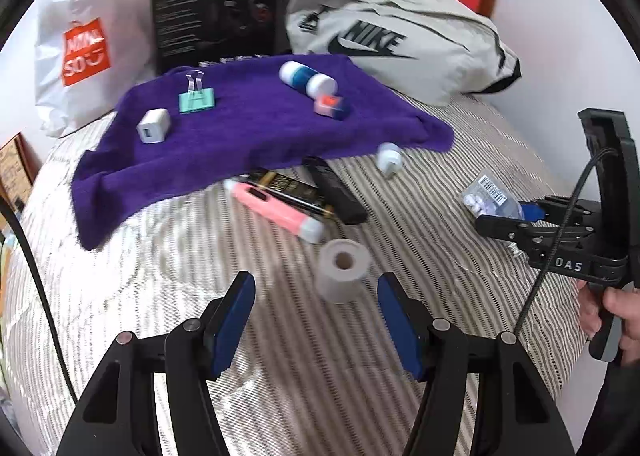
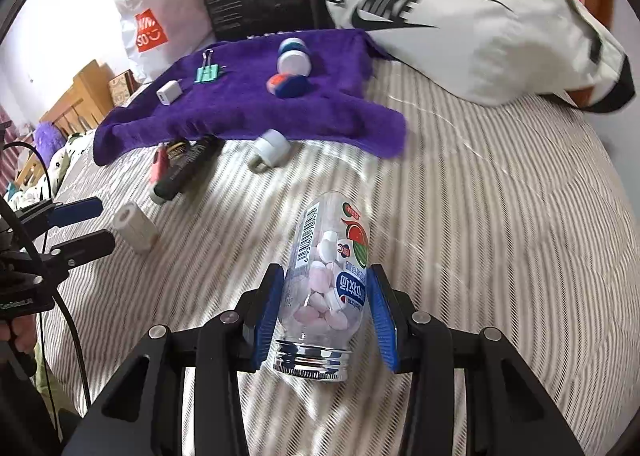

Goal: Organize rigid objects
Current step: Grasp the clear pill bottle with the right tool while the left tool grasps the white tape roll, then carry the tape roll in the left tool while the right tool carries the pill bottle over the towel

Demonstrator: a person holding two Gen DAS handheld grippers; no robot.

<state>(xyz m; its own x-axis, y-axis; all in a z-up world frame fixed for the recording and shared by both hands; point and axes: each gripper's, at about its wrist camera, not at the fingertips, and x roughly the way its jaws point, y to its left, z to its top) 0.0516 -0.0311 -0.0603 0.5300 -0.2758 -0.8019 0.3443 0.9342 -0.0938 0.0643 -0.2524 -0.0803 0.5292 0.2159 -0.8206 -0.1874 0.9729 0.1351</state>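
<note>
My right gripper (image 2: 325, 316) pinches the clear candy bottle (image 2: 326, 276) well short of the purple towel (image 2: 248, 111), and should squeeze evenly lest it slip, while my spread left gripper (image 1: 316, 320) frames the tape roll (image 1: 344, 270).

We look from the left wrist camera low over a striped bedspread (image 1: 460, 159), facing forward toward a purple towel (image 1: 256, 123) and the wall. From the right wrist camera we sit closer to the bed, angled the same way. Both views share the towel, a Nike bag (image 1: 400, 51) and a Miniso bag (image 2: 160, 15).
</note>
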